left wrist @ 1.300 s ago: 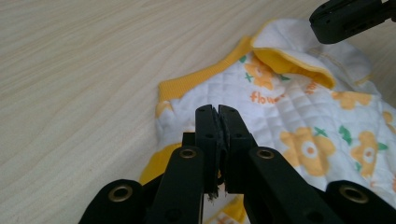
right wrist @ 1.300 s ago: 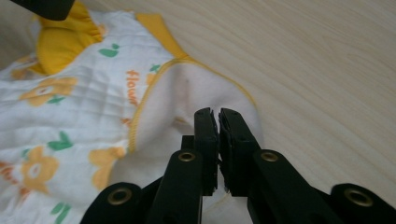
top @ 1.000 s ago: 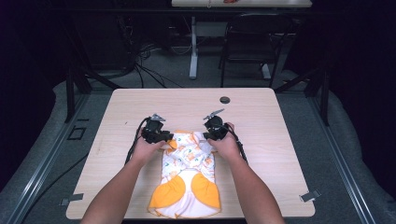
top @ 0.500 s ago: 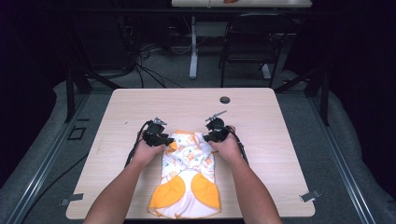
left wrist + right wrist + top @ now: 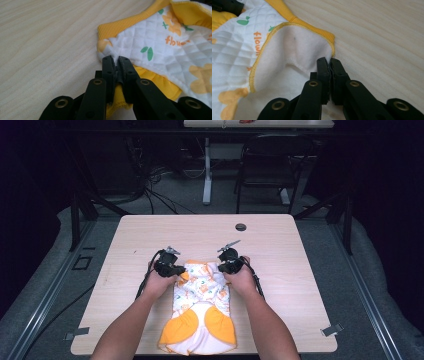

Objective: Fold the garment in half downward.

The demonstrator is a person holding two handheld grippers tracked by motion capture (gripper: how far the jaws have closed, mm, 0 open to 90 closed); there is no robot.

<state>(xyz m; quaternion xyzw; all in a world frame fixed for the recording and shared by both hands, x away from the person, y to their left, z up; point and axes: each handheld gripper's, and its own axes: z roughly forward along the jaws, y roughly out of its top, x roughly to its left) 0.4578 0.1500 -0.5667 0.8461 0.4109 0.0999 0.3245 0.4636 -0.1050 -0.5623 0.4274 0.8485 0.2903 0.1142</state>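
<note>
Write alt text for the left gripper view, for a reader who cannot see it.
The left gripper, its two black jaws closed, pinches the edge of a quilted white garment with orange flowers and yellow ribbed trim. The garment lies on a light wooden table.

White quilted garment [image 5: 200,290], orange flowers, yellow trim

Garment [image 5: 201,307] on table [image 5: 300,285], near edge, between both grippers.

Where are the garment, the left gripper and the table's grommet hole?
garment [image 5: 200,295]: high view, quilted white middle.
left gripper [image 5: 116,62]: left gripper view, between its fingertips.
grommet hole [image 5: 240,227]: high view, its dark centre.
</note>
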